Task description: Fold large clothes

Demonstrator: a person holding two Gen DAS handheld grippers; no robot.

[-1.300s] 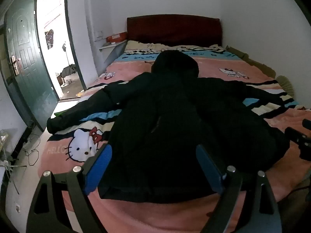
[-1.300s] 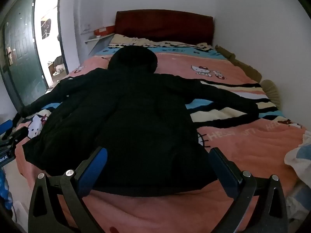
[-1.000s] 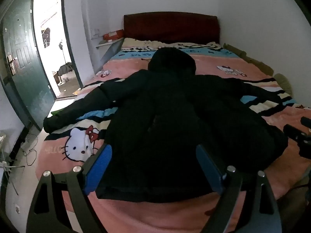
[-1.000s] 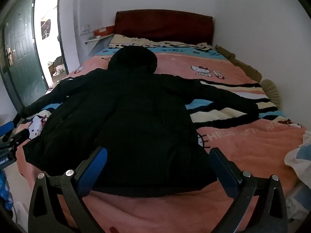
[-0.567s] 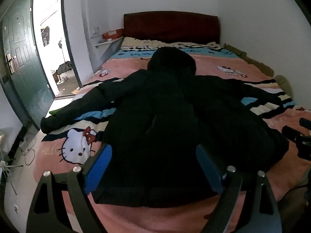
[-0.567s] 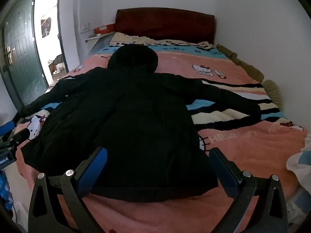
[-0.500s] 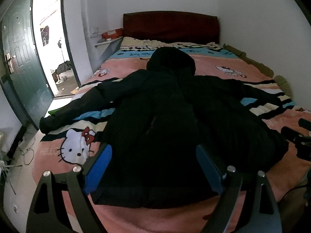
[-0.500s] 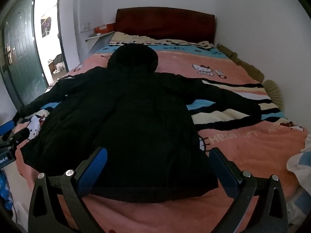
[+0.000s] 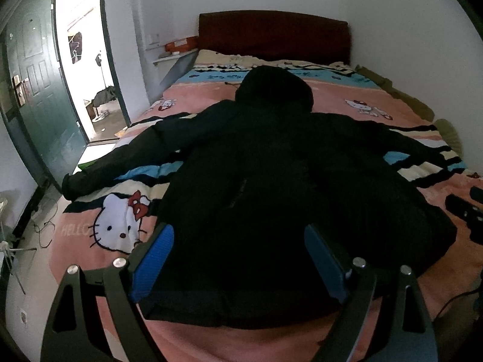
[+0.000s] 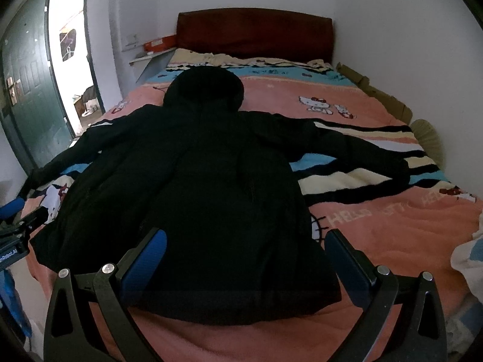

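A large black hooded jacket [image 9: 271, 181] lies flat on the bed, hood toward the headboard, both sleeves spread sideways; it also shows in the right wrist view [image 10: 193, 193]. My left gripper [image 9: 238, 256] is open and empty, hovering over the jacket's hem. My right gripper [image 10: 246, 256] is open and empty over the hem too. The right gripper shows at the right edge of the left wrist view [image 9: 465, 211]; the left gripper shows at the left edge of the right wrist view [image 10: 15, 220].
The bed has a pink Hello Kitty blanket [image 9: 120, 226] and a dark red headboard [image 9: 271, 36]. A green door [image 9: 33, 90] stands open at the left. A wall runs along the bed's right side. A light cloth [image 10: 468, 256] lies at the bed's right corner.
Both grippers have drifted slightly forward and lower toward the jacket's hem. The jacket has not moved and both grippers stay open.
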